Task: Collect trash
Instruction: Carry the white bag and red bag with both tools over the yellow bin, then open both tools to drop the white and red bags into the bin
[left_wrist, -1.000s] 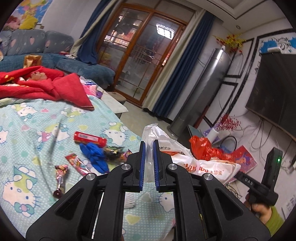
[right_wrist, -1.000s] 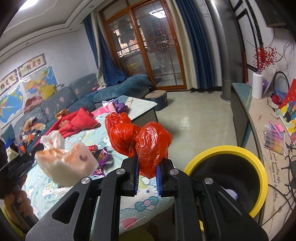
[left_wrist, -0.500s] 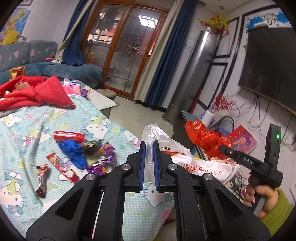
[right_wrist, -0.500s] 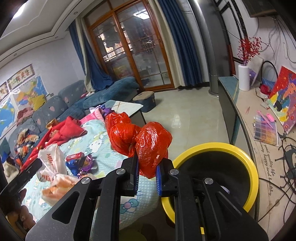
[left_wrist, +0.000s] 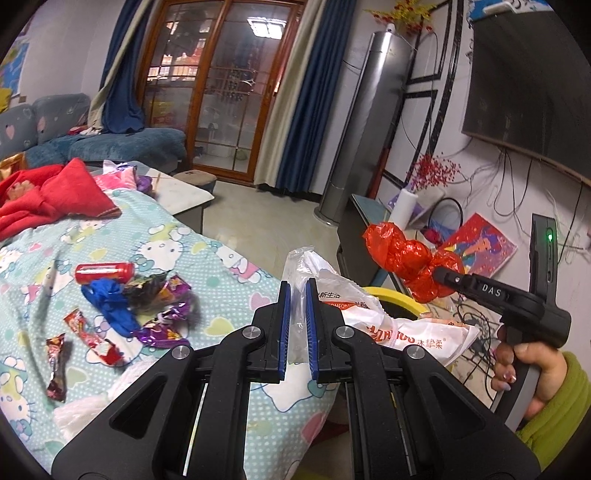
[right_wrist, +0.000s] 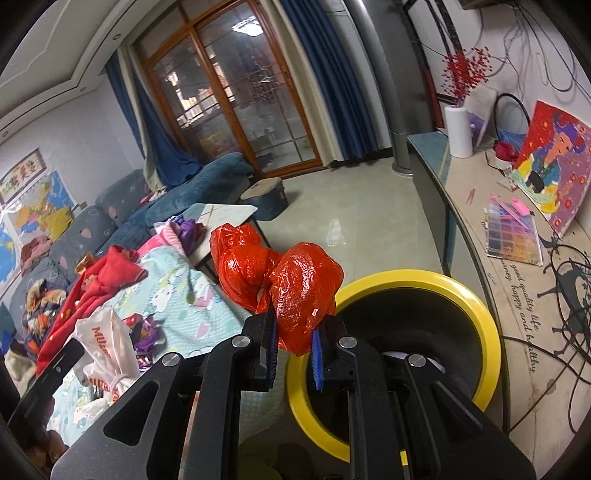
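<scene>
Red crinkled plastic fills my right claw (right_wrist: 293, 349): the blue pads are clenched on the lower end of a knotted red plastic bag (right_wrist: 280, 284), which bulges up and to the left above the jaws. Just behind and below it sits the yellow-rimmed trash bin (right_wrist: 491, 332), its dark mouth open beside the bed. My left claw (left_wrist: 296, 328) is pinched tight on the thin clear neck of a white plastic bag (left_wrist: 399, 325) with orange print, which billows out to the right of the jaws, over the yellow rim. In that view my right hand (left_wrist: 532, 365), in a green sleeve, grips its handle at the right edge. Out on the cartoon-cat bedsheet (left_wrist: 207, 254) to the left lie more scraps: a red can (left_wrist: 104, 272) on its side, a crumpled blue cloth (left_wrist: 110, 306), purple foil wrappers (left_wrist: 162, 314) touching it, and two candy wrappers (left_wrist: 55, 365) nearer the edge. A red blanket (left_wrist: 48, 195) lies bunched farther back.
</scene>
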